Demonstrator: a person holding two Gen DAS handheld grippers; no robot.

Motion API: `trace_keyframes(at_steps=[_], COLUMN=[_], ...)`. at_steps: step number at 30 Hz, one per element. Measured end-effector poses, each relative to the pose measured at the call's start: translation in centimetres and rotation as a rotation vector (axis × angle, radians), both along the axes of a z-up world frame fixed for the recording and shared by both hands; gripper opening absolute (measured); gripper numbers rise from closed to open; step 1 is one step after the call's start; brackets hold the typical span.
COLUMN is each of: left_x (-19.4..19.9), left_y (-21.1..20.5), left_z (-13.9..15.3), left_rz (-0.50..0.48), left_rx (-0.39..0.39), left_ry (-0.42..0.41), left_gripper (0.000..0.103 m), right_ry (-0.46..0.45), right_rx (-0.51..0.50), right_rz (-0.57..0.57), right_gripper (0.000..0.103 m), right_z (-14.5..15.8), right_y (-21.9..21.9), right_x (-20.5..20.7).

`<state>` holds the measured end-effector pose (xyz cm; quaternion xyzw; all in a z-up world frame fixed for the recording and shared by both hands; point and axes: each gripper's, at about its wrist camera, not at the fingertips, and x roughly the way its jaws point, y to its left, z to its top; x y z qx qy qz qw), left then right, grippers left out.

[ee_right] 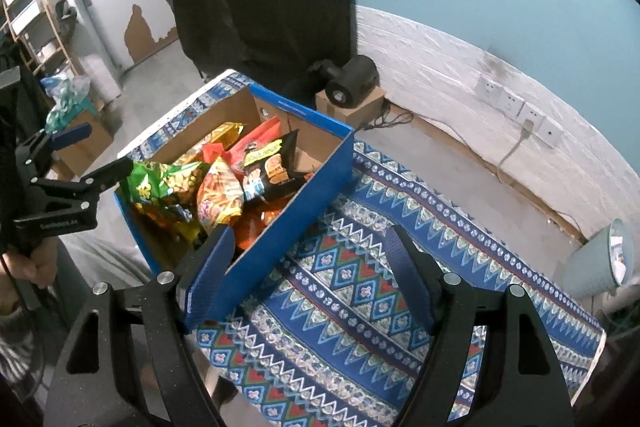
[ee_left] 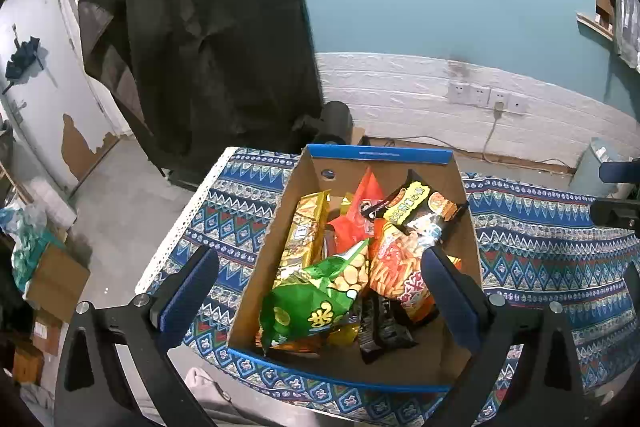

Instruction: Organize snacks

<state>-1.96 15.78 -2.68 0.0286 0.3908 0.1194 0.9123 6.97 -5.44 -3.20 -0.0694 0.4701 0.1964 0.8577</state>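
Two tools hang wide and empty: left tool point(ee_left: 316, 291) over the snack-filled box point(ee_left: 464, 227) at lower centre, right tool point(ee_right: 310, 275) above the counter point(ee_right: 360, 287), possibly brushing the box wall.

Pretty dim, cool bluish indoor light in both views, no harsh glare. Heavy fisheye bending plus black vignette at the corners. Centre's decently sharp, edges go soft, and the dark curtain point(ee_left: 208, 39) is basically detail-less.

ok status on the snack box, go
Left gripper open, above cardboard box. Right gripper open, empty, over tablecloth. Green snack bag on top, unobstructed.
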Motion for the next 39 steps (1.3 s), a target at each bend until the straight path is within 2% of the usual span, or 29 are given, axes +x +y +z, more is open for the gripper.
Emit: trace_keyframes(at_steps=[14, 39], left_x=[0.0, 0.1], left_y=[-0.7, -1.0], left_z=[0.3, 0.1], left_rz=[0.0, 0.013], left_rx=[-0.001, 0.033], left_ry=[-0.002, 0.007], left_gripper=[0.102, 0.102], right_ry=[0.003, 0.007], right_rx=[0.008, 0.005], right_rz=[-0.024, -0.019], right_gripper=[0.077, 0.077], right_z=[0.1, 0.2], right_y=[-1.4, -1.2], right_x=[-0.4, -0.4])
